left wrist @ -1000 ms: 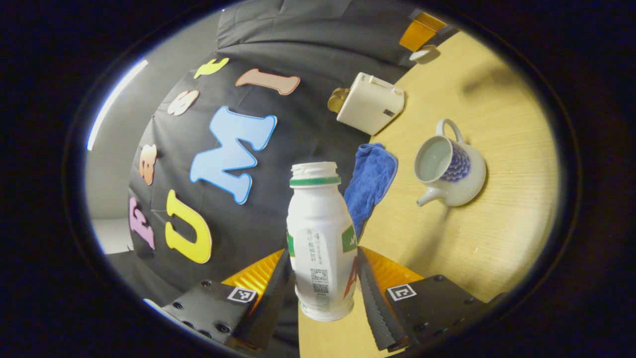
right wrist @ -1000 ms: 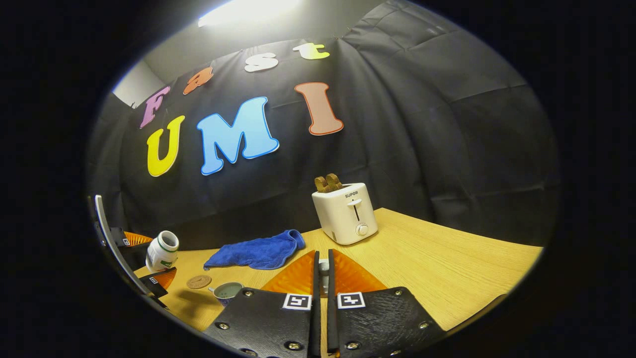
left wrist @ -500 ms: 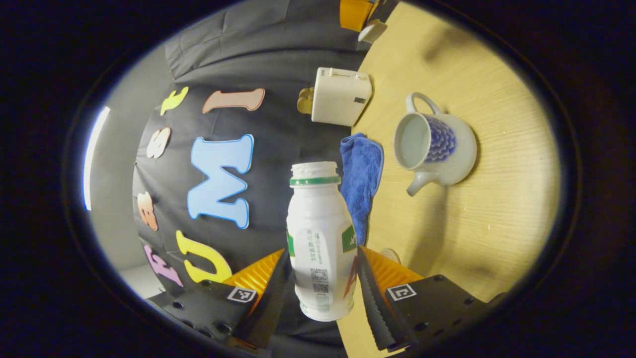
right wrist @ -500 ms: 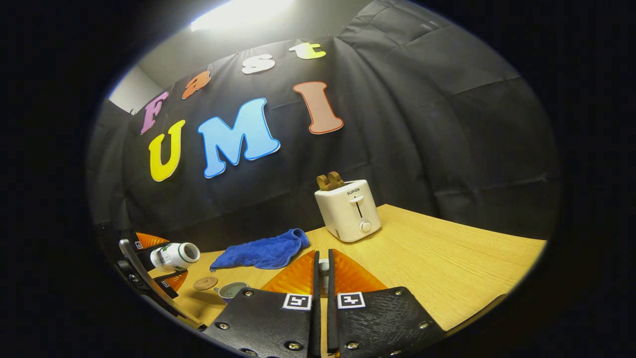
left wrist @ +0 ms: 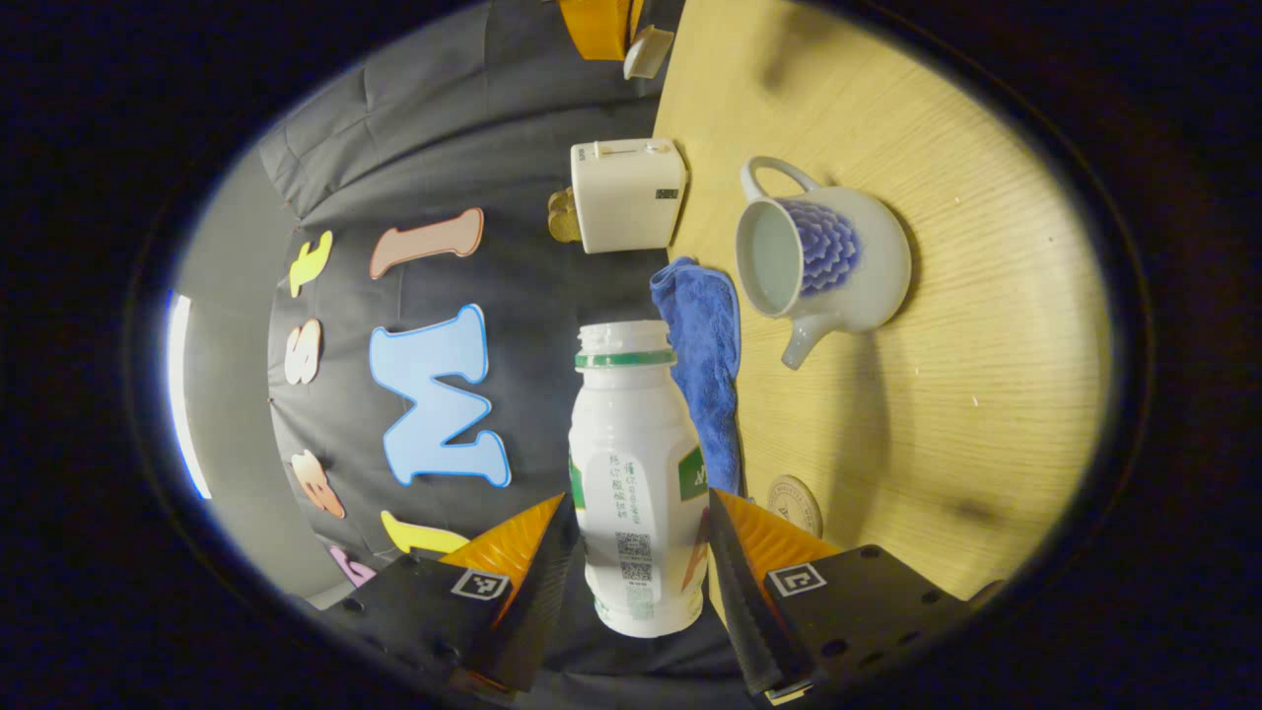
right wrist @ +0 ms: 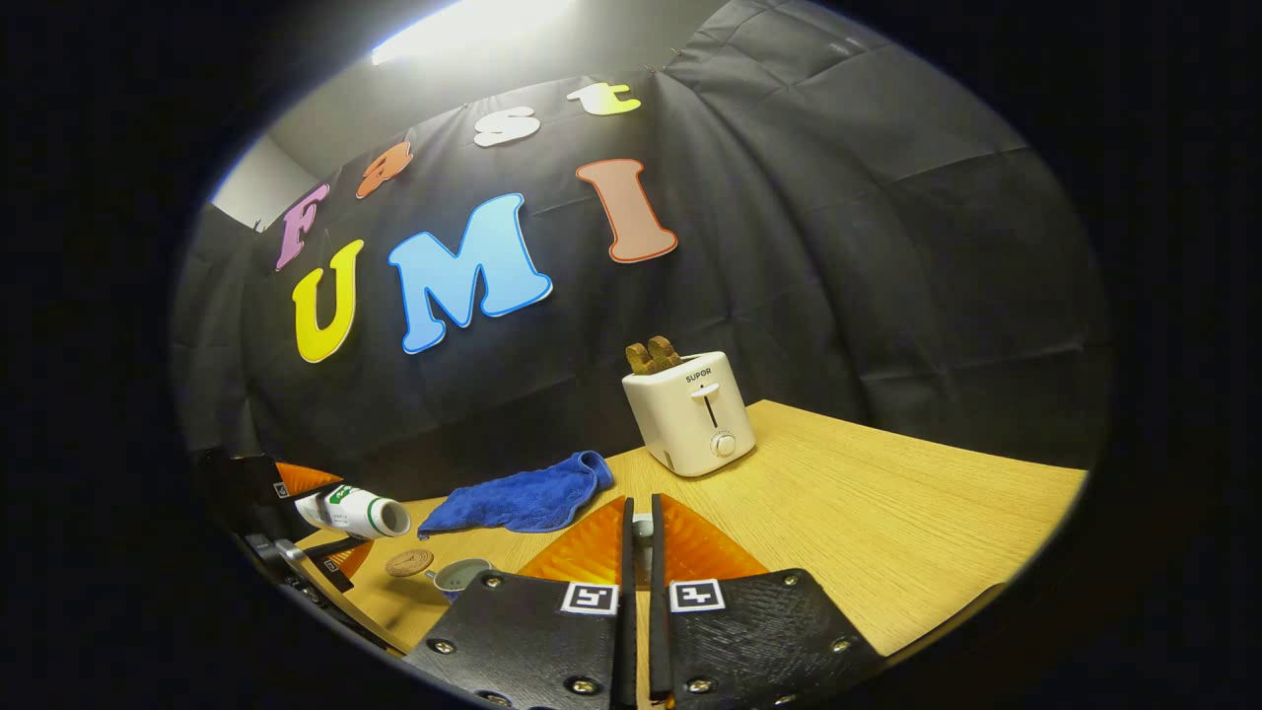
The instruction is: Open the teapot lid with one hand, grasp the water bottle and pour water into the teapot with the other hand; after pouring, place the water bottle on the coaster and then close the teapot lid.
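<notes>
wooden table [left wrist: 946, 414]: left gripper [left wrist: 636, 552] clamps tilted water bottle [left wrist: 636, 473] near open teapot [left wrist: 838, 256].

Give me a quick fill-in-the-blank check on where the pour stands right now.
1. The left hand-held gripper is shut on the ____.
2. The teapot stands on the table with its lid ____.
3. The round coaster lies next to the blue ____.
4. Behind the cloth stands a white ____.

Missing words: water bottle; off; cloth; toaster.
</notes>
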`<state>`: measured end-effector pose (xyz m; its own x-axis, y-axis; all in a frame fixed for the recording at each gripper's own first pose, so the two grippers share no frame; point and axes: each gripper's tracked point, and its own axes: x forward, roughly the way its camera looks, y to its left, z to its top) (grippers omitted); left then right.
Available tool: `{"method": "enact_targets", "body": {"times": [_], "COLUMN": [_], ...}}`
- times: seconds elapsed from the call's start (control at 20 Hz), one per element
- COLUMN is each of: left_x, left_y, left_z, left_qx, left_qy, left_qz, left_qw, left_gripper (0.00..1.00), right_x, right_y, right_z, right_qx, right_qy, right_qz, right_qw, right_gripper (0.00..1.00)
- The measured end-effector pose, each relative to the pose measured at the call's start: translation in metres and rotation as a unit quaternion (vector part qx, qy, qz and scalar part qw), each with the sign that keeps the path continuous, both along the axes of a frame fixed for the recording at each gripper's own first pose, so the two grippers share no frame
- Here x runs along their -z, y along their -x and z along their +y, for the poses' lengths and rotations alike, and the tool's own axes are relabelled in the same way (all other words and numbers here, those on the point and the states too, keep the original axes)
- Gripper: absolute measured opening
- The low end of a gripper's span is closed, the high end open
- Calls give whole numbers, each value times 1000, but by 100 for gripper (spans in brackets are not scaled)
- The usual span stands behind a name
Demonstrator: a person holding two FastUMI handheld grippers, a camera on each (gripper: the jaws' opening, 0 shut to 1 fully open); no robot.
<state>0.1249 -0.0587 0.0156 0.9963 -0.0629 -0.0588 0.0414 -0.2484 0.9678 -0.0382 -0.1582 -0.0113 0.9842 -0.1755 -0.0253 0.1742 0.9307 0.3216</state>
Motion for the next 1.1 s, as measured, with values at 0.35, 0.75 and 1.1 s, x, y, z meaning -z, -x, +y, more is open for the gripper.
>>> {"method": "enact_targets", "body": {"times": [0.35,0.75,1.1], "left_x": [-1,-1,-3], "left_y": [1,-4,-5], "left_z": [-6,-7,-8], "left_qx": [10,9,13], "left_qy": [-44,-55,-73], "left_qz": [-6,-5,-11], "left_qw": [999,998,997], "left_gripper": [86,86,86], "right_x": [2,3,3], "right_y": [-2,-2,0], "right_z": [-1,-1,-2], "right_qx": [-1,-2,-2], "right_qy": [-3,-6,-7], "right_qz": [2,2,2], "right_qw": [1000,1000,1000], "right_gripper": [5,5,5]}}
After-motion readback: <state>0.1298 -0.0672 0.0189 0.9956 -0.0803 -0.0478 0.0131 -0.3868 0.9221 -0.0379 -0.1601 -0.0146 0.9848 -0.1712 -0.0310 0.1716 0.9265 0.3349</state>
